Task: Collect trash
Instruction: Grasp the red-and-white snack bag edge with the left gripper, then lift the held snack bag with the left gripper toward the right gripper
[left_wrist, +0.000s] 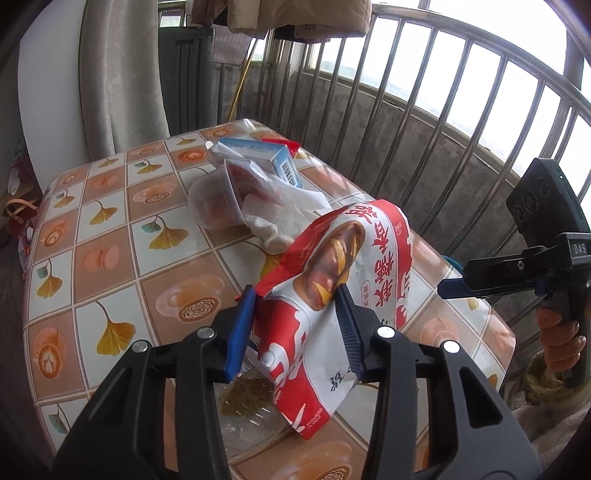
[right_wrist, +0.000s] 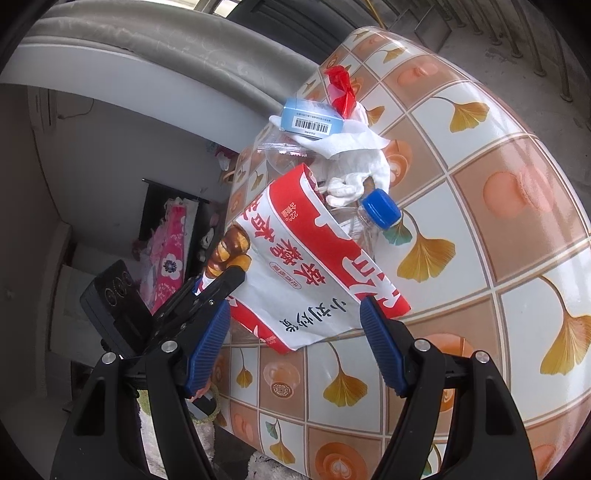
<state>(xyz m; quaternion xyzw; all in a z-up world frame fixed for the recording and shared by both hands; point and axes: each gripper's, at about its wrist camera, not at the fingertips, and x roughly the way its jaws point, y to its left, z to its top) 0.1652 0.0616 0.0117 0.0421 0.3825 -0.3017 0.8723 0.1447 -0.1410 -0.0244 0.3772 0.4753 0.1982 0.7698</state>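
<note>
The red and white snack bag (left_wrist: 332, 295) sits between the blue pads (left_wrist: 242, 328) of the left gripper (left_wrist: 295, 314), which close on its lower half and crease it; in the right wrist view the left gripper's jaw reaches the bag's side, so it looks gripped, though how firmly I cannot tell. The bag lies at the near edge of the table (left_wrist: 110, 236), partly over a clear plastic bottle (right_wrist: 364, 229) with a blue cap (right_wrist: 380, 208). Its long axis runs from the near table edge toward the middle, its open end tipped up toward the trash beyond it. The right gripper (right_wrist: 295, 339) hovers at the near table edge with its fingers spread wide, nothing pressed between them, the bag's corner just ahead. Collecting looks barely begun: beyond the bag on the table wait a crumpled white tissue (left_wrist: 273, 221), a clear plastic cup (left_wrist: 218, 201), a blue and white box (left_wrist: 258, 155) and a red wrapper (right_wrist: 341, 90), all bunched together. No bin is in view.
</note>
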